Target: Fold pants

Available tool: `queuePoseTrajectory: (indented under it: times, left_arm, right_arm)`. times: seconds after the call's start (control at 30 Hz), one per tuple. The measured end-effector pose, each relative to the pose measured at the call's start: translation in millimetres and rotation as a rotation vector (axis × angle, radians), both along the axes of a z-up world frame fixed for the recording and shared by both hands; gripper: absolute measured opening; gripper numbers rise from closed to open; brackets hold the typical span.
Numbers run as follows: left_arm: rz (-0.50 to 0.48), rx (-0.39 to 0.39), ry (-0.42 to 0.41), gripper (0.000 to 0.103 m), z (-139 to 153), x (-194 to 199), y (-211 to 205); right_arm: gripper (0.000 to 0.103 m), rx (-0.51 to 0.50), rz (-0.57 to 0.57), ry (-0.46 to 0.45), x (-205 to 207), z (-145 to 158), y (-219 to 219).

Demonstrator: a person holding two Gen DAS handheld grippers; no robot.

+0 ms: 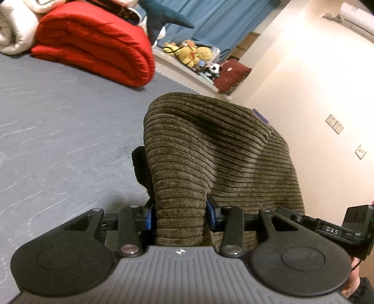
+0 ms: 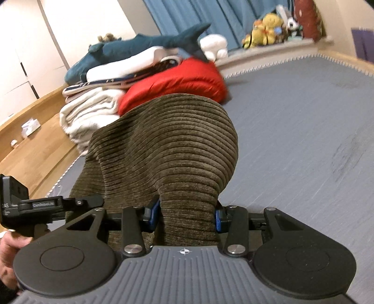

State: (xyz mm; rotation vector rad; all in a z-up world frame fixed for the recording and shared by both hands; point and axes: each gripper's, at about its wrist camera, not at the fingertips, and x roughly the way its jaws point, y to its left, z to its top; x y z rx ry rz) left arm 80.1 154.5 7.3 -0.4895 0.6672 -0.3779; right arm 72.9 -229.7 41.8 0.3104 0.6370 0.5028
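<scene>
The pants [image 1: 210, 149] are olive-brown ribbed corduroy, lifted above the grey bed sheet [image 1: 58, 131]. A bunched fold of them sits between the blue pads of my left gripper [image 1: 179, 215], which is shut on the cloth; the rest drapes forward and to the right. In the right wrist view the same pants [image 2: 168, 145] billow up in front of the camera, and my right gripper [image 2: 187, 216] is shut on another bunched fold. The fingertips of both grippers are hidden under the fabric. A black patch [image 1: 139, 163] of cloth shows at the left edge of the pants.
A folded red quilt [image 1: 93, 44] and a white blanket [image 2: 88, 117] lie at the head of the bed, with a blue plush shark [image 2: 140, 46] on top. Plush toys [image 1: 191, 52] line a ledge below blue curtains [image 1: 222, 16]. A wooden bed frame [image 2: 35, 145] runs along the left.
</scene>
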Motion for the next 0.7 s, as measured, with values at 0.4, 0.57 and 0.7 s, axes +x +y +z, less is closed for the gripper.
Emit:
queuePoseTrajectory:
  times: [0.4,0.57,0.7]
  left_arm:
    - [0.214,0.147,0.068,0.056,-21,20,6]
    - [-0.095,0.287,-0.020,0.043,-27,2,-44]
    - [-0.231,0.526,0.148,0.020,-76,3,-65]
  right_arm:
    - [0.055,-0.073,-0.238,0.140,77,-42,-51]
    - [0.053,-0.099,0.075,0.045,52,-33,-29]
    - [0.051,-0.325,0.247,0.218,55,-84,-9]
